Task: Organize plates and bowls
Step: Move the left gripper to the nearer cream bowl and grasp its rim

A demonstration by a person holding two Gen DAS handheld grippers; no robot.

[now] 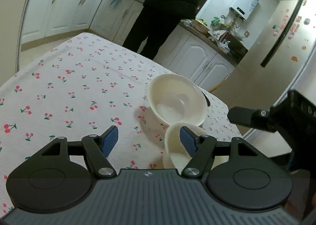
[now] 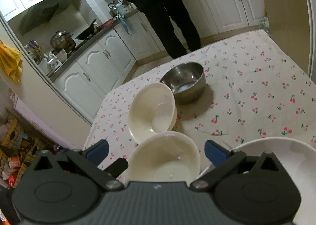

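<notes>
I judge the near white bowl (image 2: 164, 157) glazed, slippery, breakable; grip its rim. Right gripper (image 2: 156, 152) gapes wide around it, left gripper (image 1: 149, 140) wide, both empty.

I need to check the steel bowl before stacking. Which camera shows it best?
The right wrist view: the steel bowl stands upright and in full on the cherry tablecloth, behind a white bowl. The left wrist view shows nothing I can identify as it.

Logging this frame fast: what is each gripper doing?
Left gripper: open, holding nothing.
Right gripper: open around a white bowl, not closed on it.
</notes>
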